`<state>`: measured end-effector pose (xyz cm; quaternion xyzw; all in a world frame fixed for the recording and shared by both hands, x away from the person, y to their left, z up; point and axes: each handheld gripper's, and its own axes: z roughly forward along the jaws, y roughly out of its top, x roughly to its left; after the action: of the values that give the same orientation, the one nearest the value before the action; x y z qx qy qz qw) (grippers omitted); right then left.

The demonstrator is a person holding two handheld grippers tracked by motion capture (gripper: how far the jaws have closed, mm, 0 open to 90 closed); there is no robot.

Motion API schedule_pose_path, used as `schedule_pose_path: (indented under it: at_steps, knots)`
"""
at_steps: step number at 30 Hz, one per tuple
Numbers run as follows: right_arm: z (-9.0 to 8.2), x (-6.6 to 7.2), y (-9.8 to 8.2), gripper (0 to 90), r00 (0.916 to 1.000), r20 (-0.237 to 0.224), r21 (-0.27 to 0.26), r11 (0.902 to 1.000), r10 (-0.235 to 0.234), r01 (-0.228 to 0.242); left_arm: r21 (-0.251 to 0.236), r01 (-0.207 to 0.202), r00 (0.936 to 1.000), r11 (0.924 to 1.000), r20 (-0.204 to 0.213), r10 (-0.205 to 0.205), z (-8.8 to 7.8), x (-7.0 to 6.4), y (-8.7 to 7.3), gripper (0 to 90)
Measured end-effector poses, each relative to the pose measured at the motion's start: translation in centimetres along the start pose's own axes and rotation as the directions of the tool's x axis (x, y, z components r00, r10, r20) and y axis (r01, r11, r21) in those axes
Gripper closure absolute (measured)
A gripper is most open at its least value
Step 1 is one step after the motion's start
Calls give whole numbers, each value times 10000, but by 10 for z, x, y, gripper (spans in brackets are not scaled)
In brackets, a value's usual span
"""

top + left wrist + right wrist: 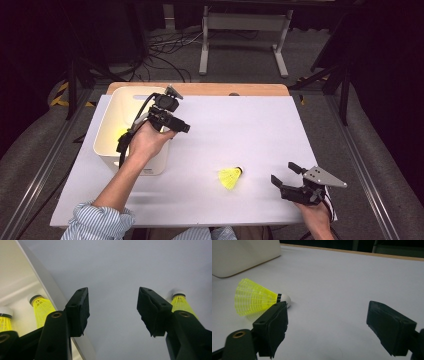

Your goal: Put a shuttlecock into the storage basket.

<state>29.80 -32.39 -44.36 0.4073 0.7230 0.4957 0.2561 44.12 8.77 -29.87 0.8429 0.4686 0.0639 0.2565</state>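
Table (240,130) under a white sheet fills the high view, its wooden edge at the far side, dark floor and cables beyond. The left gripper (176,120) hangs over the right rim of a cream bin (112,117), jaws apart and empty. A yellow shuttlecock (230,177) lies on bare sheet, near the right gripper (286,174), also open, empty.

Left gripper view: two shuttlecocks (41,307) lie inside the bin.

Right gripper view: the shuttlecock (254,300) lies on its side beyond the gaping jaws.

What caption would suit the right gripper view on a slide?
Open right hand-held gripper facing a yellow shuttlecock lying on the white table.
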Motion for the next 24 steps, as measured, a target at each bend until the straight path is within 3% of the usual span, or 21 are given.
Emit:
schedule_pose_path:
  at_steps: [9,24]
  knots:
    - [1,3,2,182,10000,-17,-20,10000,3,-3,86,-246,9997,9997,-23,247,7,-10,-4,428]
    - [8,17,14,229,9985,-544,358,9993,-59,79,262,-495,9987,9984,92,493,21,-25,-12,423]
